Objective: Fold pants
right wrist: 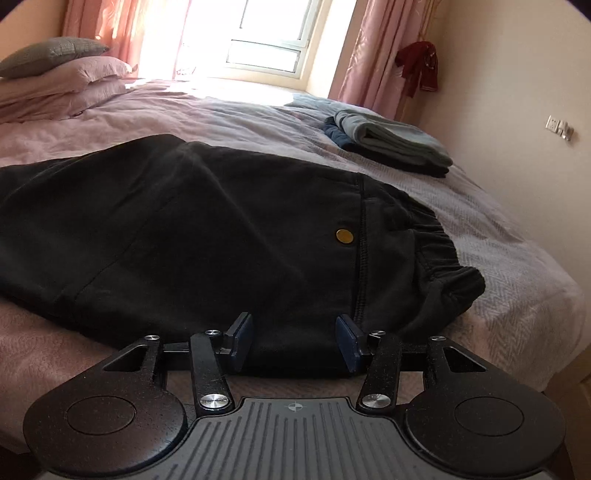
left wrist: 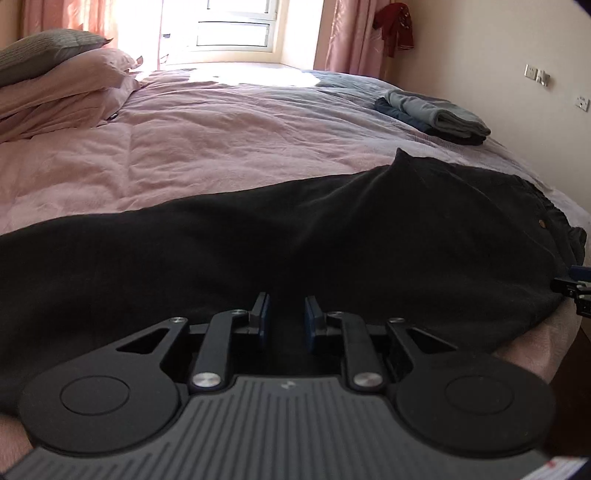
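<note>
Black pants [left wrist: 295, 240] lie flat along the near edge of the bed, legs stretching left and the elastic waistband [right wrist: 443, 240] at the right. A brass button [right wrist: 343, 235] shows near a seam on the pants [right wrist: 184, 229]. My left gripper [left wrist: 286, 317] hovers low over the leg part, its jaws a narrow gap apart with dark cloth beneath them. My right gripper [right wrist: 293, 343] stands wide open at the pants' near edge by the waist, and the hem lies between its fingers. The right gripper [left wrist: 576, 291] also peeks in at the right edge of the left wrist view.
A pink duvet [left wrist: 203, 147] covers the bed. Folded grey and blue clothes [left wrist: 436, 118] are stacked at the far right, near the wall. Pillows [left wrist: 55, 74] are piled at the far left. A window and pink curtains lie beyond the bed, and a red garment [left wrist: 393, 27] hangs on the wall.
</note>
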